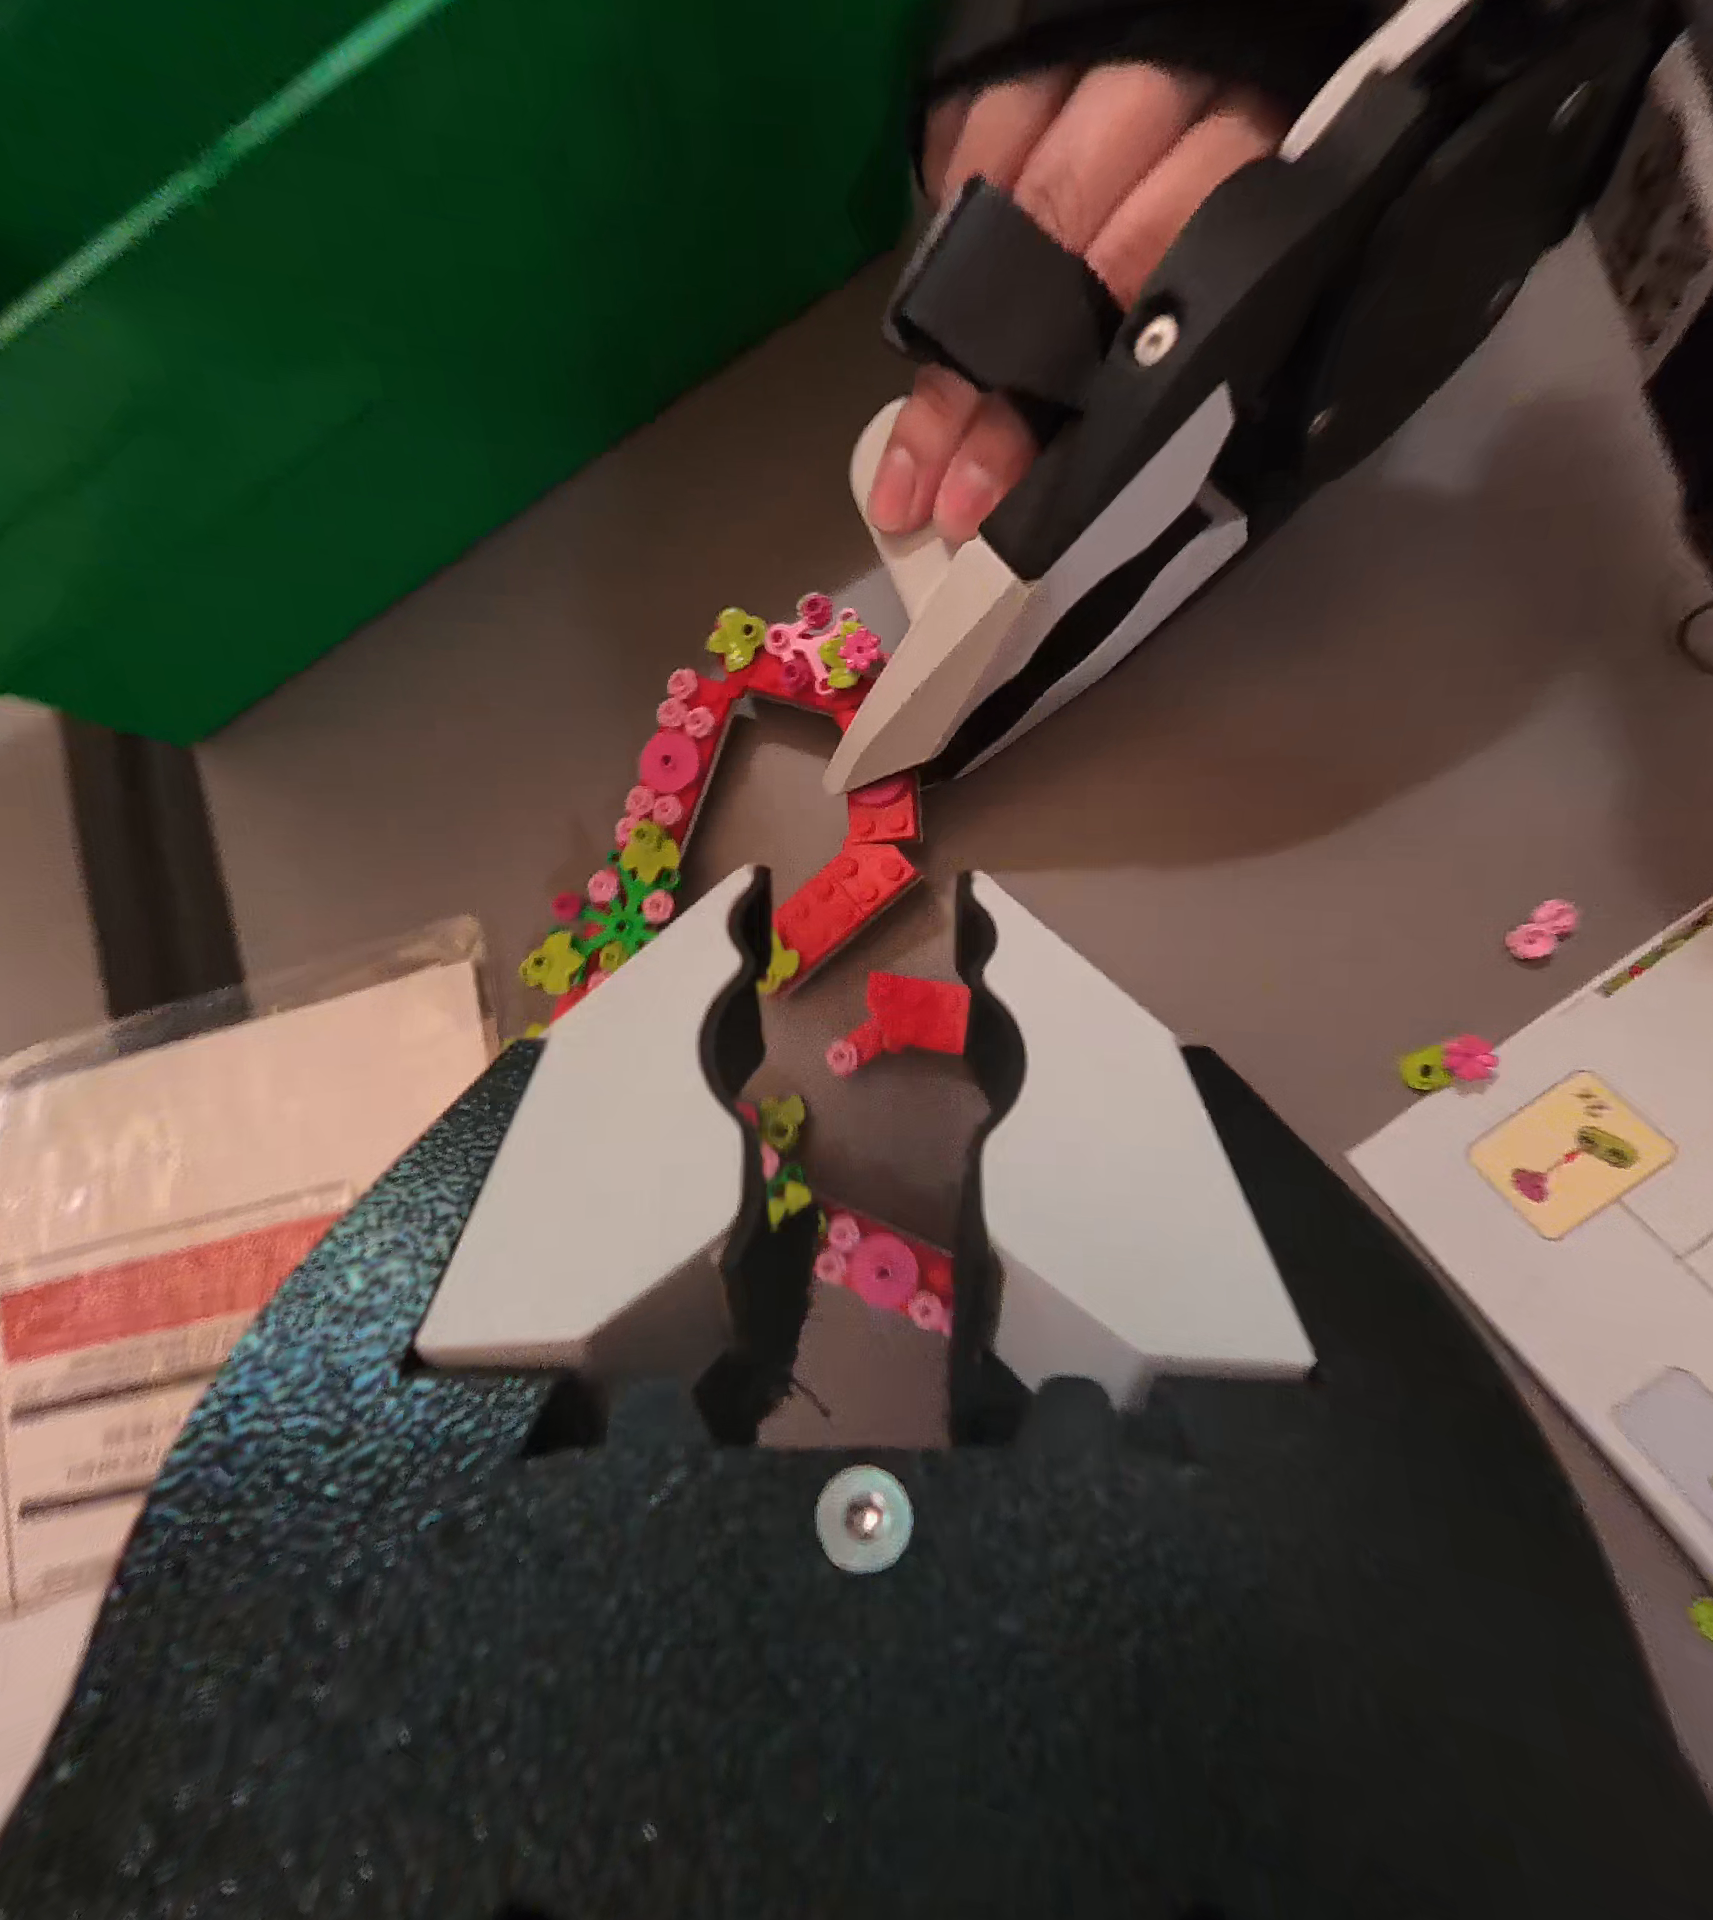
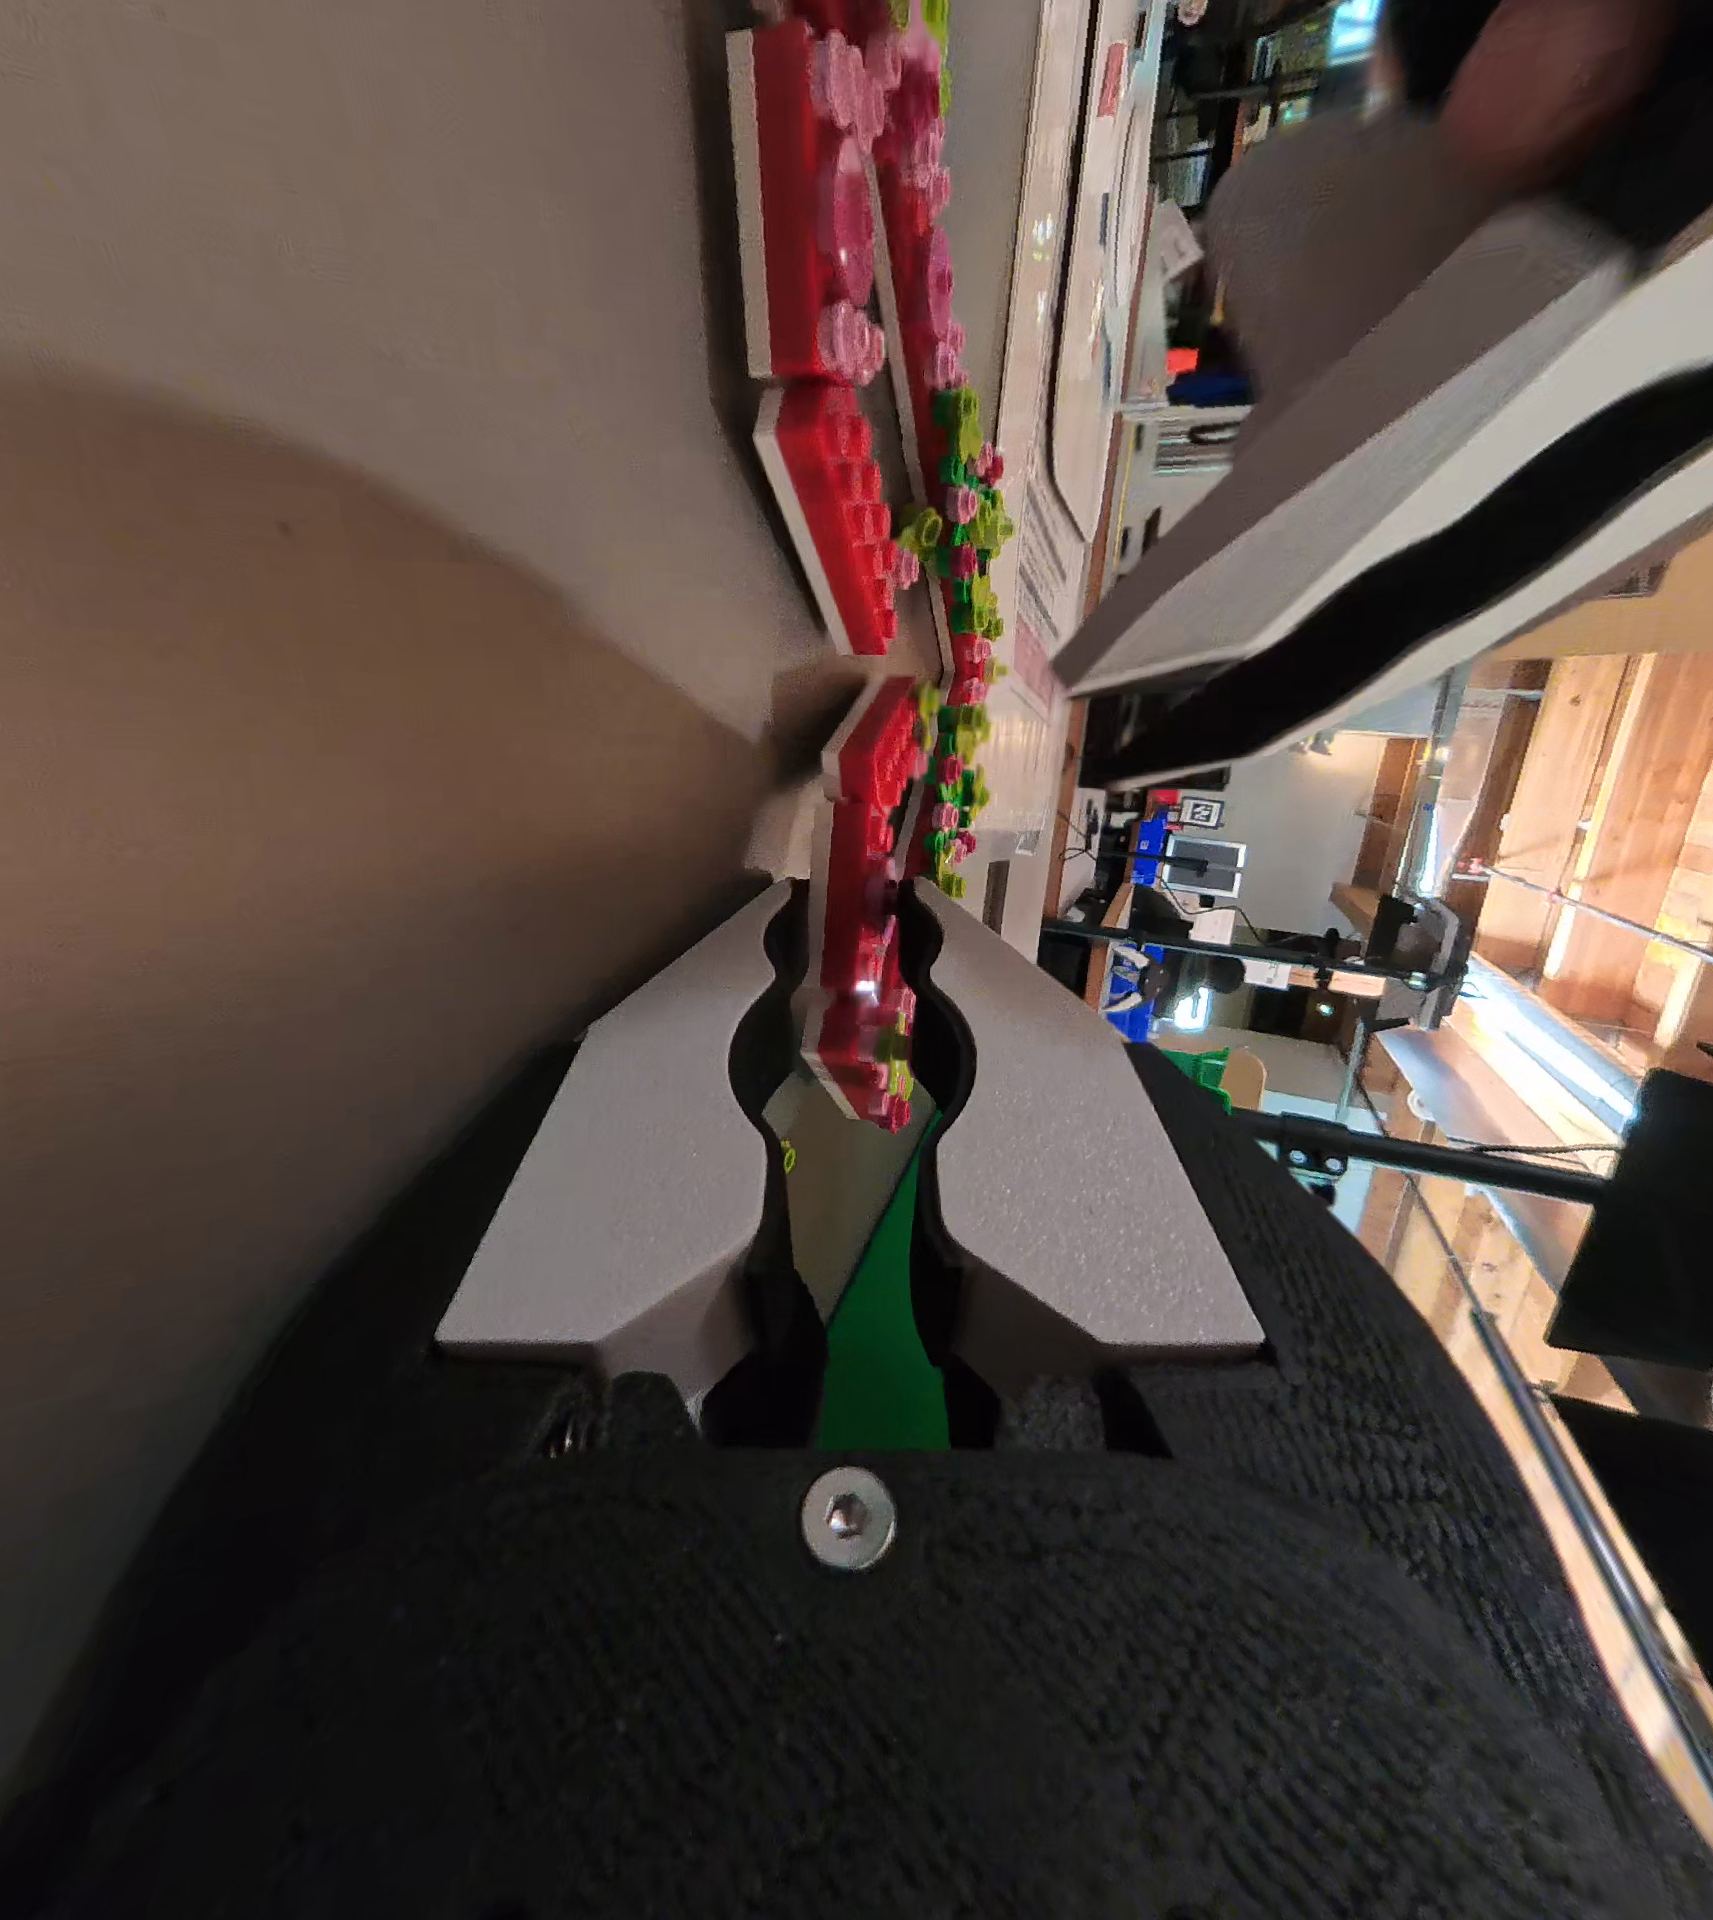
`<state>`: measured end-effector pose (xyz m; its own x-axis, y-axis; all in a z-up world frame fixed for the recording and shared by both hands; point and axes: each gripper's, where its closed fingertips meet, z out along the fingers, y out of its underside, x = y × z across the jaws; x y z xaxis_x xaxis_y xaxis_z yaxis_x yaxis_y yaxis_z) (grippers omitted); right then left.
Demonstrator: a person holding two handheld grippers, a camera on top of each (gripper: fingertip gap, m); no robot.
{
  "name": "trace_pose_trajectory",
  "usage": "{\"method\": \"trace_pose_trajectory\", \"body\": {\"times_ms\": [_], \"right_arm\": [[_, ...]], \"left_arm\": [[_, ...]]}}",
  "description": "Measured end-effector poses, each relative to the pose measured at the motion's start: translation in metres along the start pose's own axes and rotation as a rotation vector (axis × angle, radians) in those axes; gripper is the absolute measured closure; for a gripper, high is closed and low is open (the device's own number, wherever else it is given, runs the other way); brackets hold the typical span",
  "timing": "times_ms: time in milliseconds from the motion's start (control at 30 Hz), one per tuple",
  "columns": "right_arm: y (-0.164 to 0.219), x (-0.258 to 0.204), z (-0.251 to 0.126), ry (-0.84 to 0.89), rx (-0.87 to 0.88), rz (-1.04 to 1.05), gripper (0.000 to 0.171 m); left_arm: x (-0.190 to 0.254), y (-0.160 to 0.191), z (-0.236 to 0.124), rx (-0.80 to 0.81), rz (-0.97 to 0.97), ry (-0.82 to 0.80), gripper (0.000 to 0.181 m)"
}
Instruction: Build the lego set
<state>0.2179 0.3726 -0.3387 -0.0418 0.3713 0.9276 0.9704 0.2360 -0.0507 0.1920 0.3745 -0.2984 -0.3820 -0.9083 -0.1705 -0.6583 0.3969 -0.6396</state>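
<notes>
- Right wrist view: right tongs (image 2: 852, 904) are pinching the red frame (image 2: 857, 956), its long axis running toward 12 o'clock.
- Left tongs (image 1: 862, 883) are hovering spread, with the loose red piece (image 1: 919, 1013) lying between the fingers.

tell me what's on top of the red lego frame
Pink flowers and lime leaves stud the red lego frame. The right gripper covers one section; the left gripper hides the near part.

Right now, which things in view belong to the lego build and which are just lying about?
Job: red flowered lego frame, loose red piece, loose flower pieces, instruction booklet, right gripper, left gripper.
Lying about: green bin, plastic bag.
</notes>
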Motion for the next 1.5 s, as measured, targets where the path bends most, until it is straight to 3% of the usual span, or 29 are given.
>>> {"method": "trace_pose_trajectory", "body": {"times_ms": [67, 300, 400, 667, 767, 867, 1033, 1500], "right_arm": [[-0.001, 0.0, 0.0, -0.013, 0.005, 0.021, 0.155], [-0.01, 0.006, -0.019, -0.06, 0.081, 0.16, 0.122], [-0.007, 0.006, -0.032, -0.12, 0.111, 0.282, 0.12], [-0.027, 0.007, -0.055, -0.296, 0.311, 0.589, 0.118], [-0.049, 0.014, -0.07, -0.314, 0.457, 0.698, 0.116], [-0.057, 0.022, -0.079, -0.224, 0.574, 0.78, 0.117], [-0.05, 0.053, -0.088, -0.021, 0.671, 0.829, 0.118], [-0.049, 0.048, -0.083, -0.059, 0.668, 0.843, 0.122]], "left_arm": [[0.003, -0.004, -0.022, 0.045, -0.04, -0.052, 0.142], [0.034, -0.008, -0.098, 0.289, -0.218, -0.274, 0.13], [0.054, 0.006, -0.123, 0.41, -0.324, -0.378, 0.124], [0.077, 0.096, -0.194, 0.6, -0.604, -0.941, 0.129], [0.088, 0.119, -0.232, 0.656, -0.59, -1.238, 0.129], [0.1, 0.127, -0.249, 0.63, -0.492, -1.411, 0.127], [0.101, 0.131, -0.246, 0.53, -0.324, -1.49, 0.128], [0.102, 0.128, -0.235, 0.527, -0.307, -1.454, 0.129]]}}
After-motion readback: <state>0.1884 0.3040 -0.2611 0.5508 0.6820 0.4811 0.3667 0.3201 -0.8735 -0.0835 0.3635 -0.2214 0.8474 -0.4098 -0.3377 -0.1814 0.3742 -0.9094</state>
